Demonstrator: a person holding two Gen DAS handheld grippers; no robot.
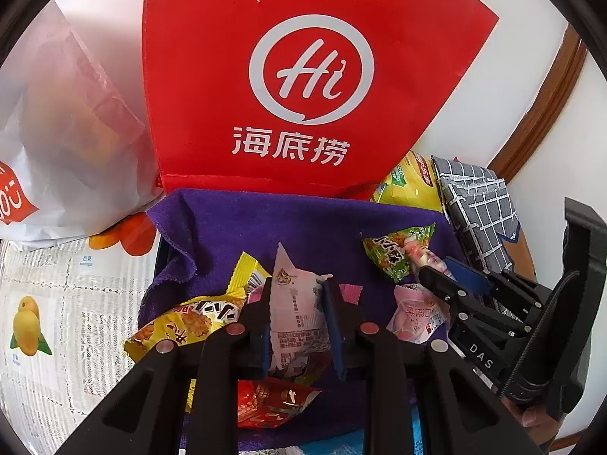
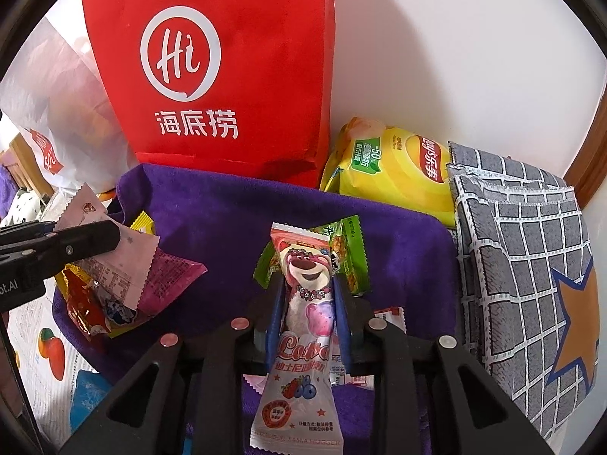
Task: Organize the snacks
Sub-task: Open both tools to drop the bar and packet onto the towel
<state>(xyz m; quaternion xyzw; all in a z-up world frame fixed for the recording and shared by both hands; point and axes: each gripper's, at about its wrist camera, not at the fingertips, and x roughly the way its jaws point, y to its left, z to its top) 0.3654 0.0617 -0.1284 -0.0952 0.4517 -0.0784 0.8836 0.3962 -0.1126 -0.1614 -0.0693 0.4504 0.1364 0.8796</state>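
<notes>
While the left gripper [image 1: 299, 326] pinches a pale pink snack packet [image 1: 297, 314] at centre frame, the right gripper [image 2: 308, 303] clamps the bear-print candy packet [image 2: 305, 326], both over the purple cloth [image 2: 227, 220] below the red bag [image 2: 212, 68].

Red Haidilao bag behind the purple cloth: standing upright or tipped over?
Upright. The red bag stands on its base at the far edge of the purple cloth, logo reading right way up. Whether its top is open cannot be seen.
</notes>
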